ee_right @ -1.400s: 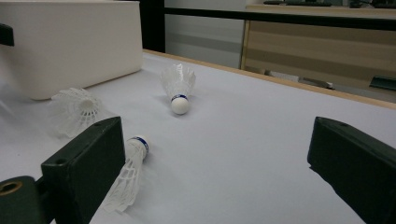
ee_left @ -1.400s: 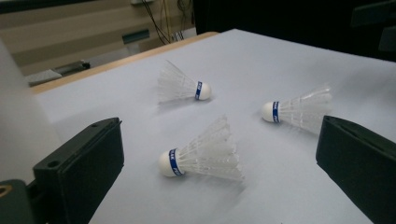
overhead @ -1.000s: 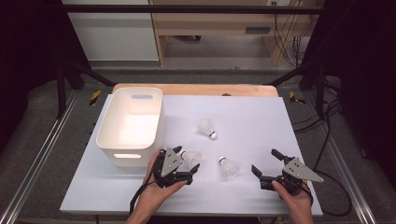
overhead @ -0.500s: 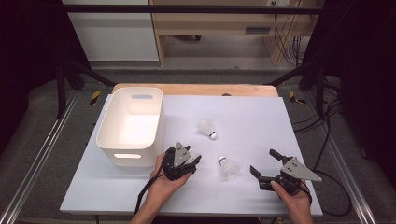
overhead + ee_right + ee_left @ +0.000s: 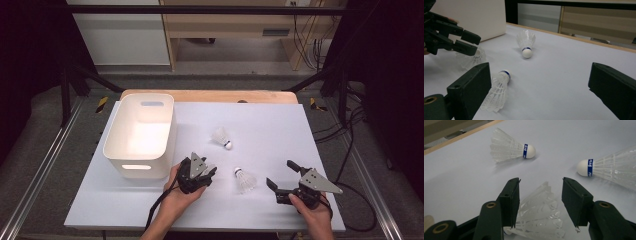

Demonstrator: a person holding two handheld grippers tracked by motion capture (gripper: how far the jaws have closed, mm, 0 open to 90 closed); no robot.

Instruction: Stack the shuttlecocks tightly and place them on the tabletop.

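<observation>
Feathers of a white shuttlecock [image 5: 541, 212] lie between the jaws of the left gripper [image 5: 540, 195], which stand partly open on either side of its skirt, just short of closing on it as far as the left gripper view tells. This shuttlecock rests on the white table [image 5: 280, 125] just beside the front right corner of the white bin [image 5: 141, 135], under the person's left hand [image 5: 182, 192]. A second shuttlecock [image 5: 245, 180] lies on its side a little farther from the bin, between the two grippers, cork pointing away from the person. A third shuttlecock [image 5: 221, 137] lies beyond it, level with the bin's middle and well apart from its wall. The right gripper [image 5: 281, 176], held in the right hand [image 5: 312, 210], sits farthest from the bin near the table's front edge, its jaws spread wide and holding nothing.
</observation>
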